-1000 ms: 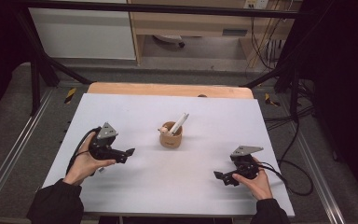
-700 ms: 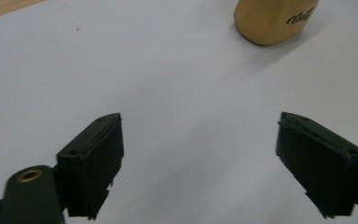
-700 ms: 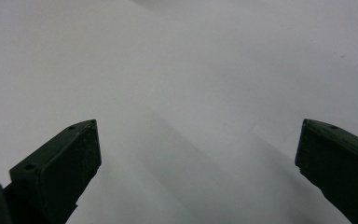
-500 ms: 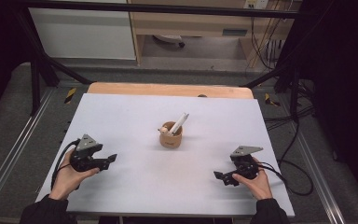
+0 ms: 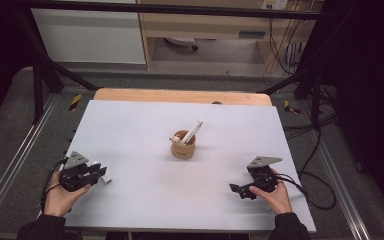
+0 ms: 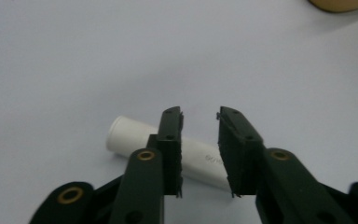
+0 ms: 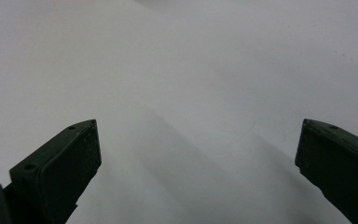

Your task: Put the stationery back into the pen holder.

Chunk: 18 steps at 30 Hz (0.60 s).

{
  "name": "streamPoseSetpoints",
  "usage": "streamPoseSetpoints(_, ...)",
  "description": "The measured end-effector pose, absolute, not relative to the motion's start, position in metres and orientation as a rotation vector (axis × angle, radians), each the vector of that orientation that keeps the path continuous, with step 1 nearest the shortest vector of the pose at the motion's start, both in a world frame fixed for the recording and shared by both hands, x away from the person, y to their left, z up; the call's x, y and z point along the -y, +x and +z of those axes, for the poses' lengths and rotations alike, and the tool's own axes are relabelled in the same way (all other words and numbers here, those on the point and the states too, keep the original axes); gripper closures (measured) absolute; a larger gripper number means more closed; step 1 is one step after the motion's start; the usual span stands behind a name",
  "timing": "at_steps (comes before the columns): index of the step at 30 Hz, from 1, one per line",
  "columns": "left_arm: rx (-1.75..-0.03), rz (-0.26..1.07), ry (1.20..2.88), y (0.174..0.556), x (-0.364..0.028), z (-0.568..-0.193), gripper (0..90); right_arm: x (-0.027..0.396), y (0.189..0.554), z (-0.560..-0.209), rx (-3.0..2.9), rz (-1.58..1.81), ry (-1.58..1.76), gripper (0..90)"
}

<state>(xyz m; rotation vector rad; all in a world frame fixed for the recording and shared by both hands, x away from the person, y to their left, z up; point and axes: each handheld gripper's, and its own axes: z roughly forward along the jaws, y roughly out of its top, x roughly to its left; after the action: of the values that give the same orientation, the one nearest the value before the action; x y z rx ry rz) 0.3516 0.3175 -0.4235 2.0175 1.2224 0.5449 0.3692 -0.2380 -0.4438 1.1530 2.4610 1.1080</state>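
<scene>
Slippage looked the main risk; the left gripper (image 6: pixel 199 114) had just been closing its jaws astride the white tube (image 6: pixel 168 154) lying on the table (image 5: pixel 145 125), seemingly not yet pinching; an uneven squeeze could roll it; the right gripper (image 7: pixel 196 126) sat spread, empty.

A white tube (image 6: pixel 200 161) lies on a pale grey table (image 5: pixel 145 130) near a tan wooden cup (image 5: pixel 183 148).

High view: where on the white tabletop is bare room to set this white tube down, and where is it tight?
Free: the wide strip of white tabletop between the left tool and the right tool, in front of the small round wooden cup, and the far corners beside the cup. Crowded: around the cup, and at the left tool, where the white cylindrical tube lies.
</scene>
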Motion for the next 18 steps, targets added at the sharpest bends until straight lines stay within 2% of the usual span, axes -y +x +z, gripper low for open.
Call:
streamPoseSetpoints(3,-1.244,0.546,2.028,0.349,-0.324,-0.425,81.4,0.238,0.369,-0.444,-2.462,1.106,1.154,0.9)
streamPoseSetpoints(7,-1.273,0.534,2.045,0.349,-0.330,-0.429,87.9,0.238,0.369,-0.444,-2.461,1.107,1.155,0.9)
streamPoseSetpoints(18,-1.266,0.513,2.069,0.353,-0.328,-0.439,89.4,0.237,0.369,-0.445,-2.458,1.103,1.155,0.9)
